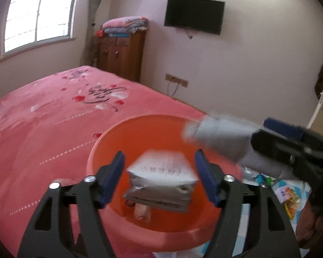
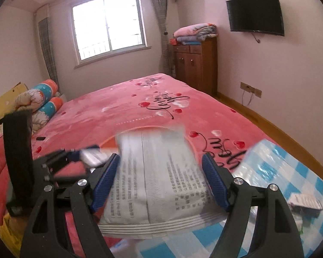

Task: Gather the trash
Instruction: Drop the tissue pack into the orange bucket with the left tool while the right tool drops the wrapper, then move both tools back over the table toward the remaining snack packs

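Observation:
An orange basin (image 1: 109, 142) stands on the pink bed. In the left wrist view my left gripper (image 1: 159, 172) is open over it, and a silver-white packet (image 1: 161, 185), blurred, hangs between the fingers above the basin floor, touching neither. Small scraps (image 1: 141, 211) lie in the basin. In the right wrist view my right gripper (image 2: 161, 176) is open, and a large white printed wrapper (image 2: 152, 182), blurred, sits between the fingers over the basin rim (image 2: 109, 142). The same wrapper (image 1: 221, 135) shows in the left view, over the basin's right rim.
A blue-checked plastic sheet (image 2: 280, 172) with a small box (image 2: 305, 202) and other litter (image 1: 288, 197) lies on the bed to the right. Rolled quilts (image 2: 41, 101) lie at the bed's left. A wooden cabinet (image 2: 196, 64) and a wall television (image 2: 256, 15) stand beyond.

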`<state>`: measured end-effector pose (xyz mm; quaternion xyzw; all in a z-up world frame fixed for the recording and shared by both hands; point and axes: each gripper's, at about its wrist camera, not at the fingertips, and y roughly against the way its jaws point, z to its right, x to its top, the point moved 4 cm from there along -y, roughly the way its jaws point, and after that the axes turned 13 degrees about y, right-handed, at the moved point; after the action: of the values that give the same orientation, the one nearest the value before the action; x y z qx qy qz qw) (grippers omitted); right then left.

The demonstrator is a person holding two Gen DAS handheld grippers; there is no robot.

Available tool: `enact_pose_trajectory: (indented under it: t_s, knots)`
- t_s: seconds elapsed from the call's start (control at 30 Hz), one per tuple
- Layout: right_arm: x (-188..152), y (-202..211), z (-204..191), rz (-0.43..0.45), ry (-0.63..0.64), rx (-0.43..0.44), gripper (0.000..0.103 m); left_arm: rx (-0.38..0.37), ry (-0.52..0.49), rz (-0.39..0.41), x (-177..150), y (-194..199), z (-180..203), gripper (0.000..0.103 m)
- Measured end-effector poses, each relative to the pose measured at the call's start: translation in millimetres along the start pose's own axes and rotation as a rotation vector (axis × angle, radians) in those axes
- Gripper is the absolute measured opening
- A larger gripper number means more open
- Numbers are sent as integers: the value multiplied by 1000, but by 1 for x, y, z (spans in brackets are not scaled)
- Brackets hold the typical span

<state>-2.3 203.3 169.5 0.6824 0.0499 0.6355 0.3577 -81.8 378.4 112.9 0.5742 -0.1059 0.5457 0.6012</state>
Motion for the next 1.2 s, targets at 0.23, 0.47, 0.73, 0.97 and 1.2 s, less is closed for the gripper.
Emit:
enact_pose_trajectory:
  t_s: [0.23, 0.47, 0.73, 0.97, 1.2]
  knots:
    - [-6, 3, 12, 38, -107, -39, 91, 22, 9, 28, 2, 3, -12, 88]
    - [-45, 37, 47, 61, -227, -167, 94, -3, -12, 77, -2, 18, -7, 88]
    - [-104, 78, 68, 79, -261, -281, 94, -31, -118, 120, -11, 39, 30, 89]
    - [-145, 120, 81, 137, -271, -383, 98, -115, -200, 127, -29, 58, 80, 89]
    - [-185, 153, 106, 160, -336, -465, 98, -175, -252, 100, -51, 68, 122, 89]
